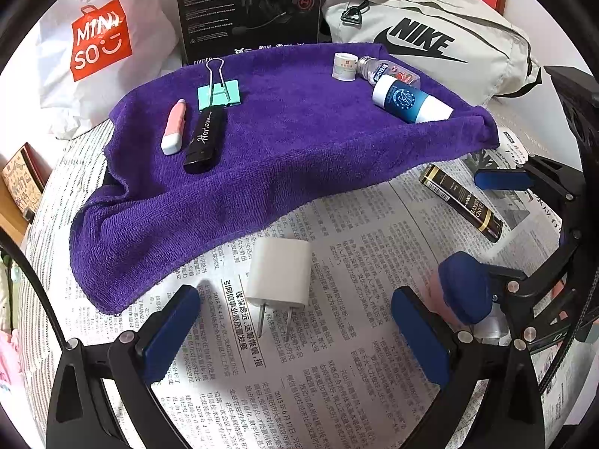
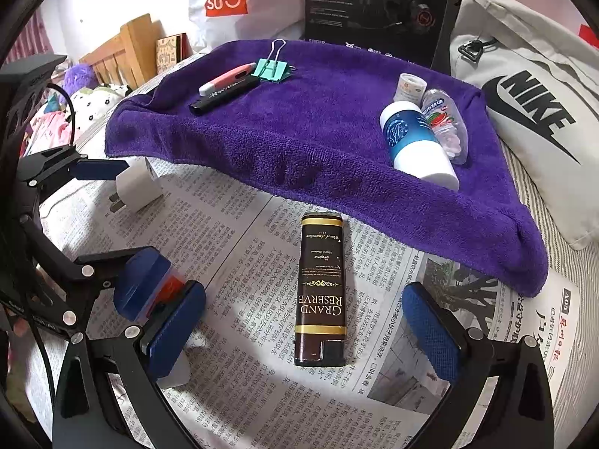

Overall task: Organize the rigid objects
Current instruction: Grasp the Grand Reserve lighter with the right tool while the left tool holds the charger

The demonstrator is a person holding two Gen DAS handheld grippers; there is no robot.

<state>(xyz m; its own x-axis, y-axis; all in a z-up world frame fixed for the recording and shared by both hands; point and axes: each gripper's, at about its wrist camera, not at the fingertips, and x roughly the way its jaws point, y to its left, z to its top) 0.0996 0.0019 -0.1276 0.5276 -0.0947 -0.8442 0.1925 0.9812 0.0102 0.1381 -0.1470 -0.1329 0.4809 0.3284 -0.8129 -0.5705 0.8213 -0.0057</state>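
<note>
while both tools are held wide apart over the newspaper (image 1: pixel 337 355), nothing is gripped by either. the white charger plug (image 1: pixel 279 275) is seen lying prongs-forward between the fingers of the left tool (image 1: pixel 295 333), untouched. the dark lighter (image 2: pixel 320 292) is seen lying flat on the newspaper between the fingers of the right tool (image 2: pixel 305 331), also untouched. on the purple towel (image 1: pixel 262 157), a pink pen-like item (image 1: pixel 174 127), a black stick (image 1: pixel 205 140) and a green binder clip (image 1: pixel 218 91) are grouped at the left, while a blue-and-white bottle (image 1: pixel 411 101), a clear bottle (image 1: pixel 385 71) and a small white jar (image 1: pixel 344 66) are gathered at the right.
</note>
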